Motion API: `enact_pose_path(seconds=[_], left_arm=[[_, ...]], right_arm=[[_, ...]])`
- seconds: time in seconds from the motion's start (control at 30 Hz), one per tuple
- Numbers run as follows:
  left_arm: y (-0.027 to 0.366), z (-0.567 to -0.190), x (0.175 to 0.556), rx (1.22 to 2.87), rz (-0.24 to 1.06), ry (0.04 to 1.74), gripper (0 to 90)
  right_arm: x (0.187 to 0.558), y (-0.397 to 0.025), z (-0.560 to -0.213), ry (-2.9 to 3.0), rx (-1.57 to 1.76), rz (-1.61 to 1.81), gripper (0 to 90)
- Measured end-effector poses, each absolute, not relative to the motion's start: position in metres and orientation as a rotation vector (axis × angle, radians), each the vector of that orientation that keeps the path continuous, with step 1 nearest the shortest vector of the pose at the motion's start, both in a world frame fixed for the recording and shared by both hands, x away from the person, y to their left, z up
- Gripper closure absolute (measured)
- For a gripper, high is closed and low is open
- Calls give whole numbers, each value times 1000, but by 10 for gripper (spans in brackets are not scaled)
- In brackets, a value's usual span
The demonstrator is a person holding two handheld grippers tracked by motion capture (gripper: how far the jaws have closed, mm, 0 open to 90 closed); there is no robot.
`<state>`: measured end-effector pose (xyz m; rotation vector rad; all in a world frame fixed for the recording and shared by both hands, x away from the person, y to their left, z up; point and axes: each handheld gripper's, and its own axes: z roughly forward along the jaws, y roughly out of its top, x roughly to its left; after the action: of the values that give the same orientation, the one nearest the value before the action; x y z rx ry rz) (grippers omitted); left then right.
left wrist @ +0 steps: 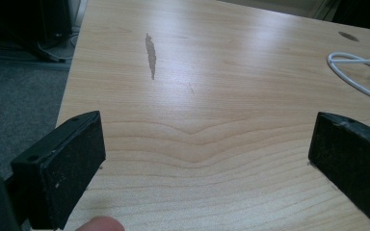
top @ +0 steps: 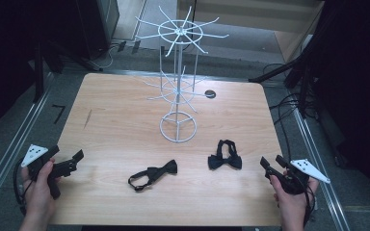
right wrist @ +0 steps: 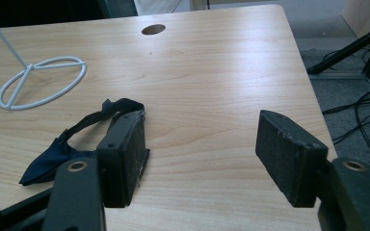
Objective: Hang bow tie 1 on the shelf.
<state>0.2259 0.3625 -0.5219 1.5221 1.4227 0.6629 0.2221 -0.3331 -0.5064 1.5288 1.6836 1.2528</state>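
So we've got both grippers parked at the near corners of the worktop (top: 125, 110). Our left gripper (top: 72, 161) has its jaws spread wide with nothing between them, just bare wood. Our right gripper (top: 270, 166) is the same, wide open and empty. Two black bow ties lie between them: one bow tie (top: 225, 156) just beside our right jaws, the other bow tie (top: 154, 174) nearer the middle. The white wire rack (top: 178, 96) stands behind them.
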Motion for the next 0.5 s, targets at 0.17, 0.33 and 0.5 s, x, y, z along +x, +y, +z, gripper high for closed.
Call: enact_pose_path(seconds=[0.17,0.33,0.5], left_arm=[[363,-522,226,1507,657,1426,0],[363,-522,226,1514,658,1424,0],[363,-522,226,1522,661,1424,0]], right_arm=[[227,-328,-502,1689,1531,1221,346],[234,-317,-498,1709,1519,1214,343],[243,-303,-495,1746,1488,1210,343]])
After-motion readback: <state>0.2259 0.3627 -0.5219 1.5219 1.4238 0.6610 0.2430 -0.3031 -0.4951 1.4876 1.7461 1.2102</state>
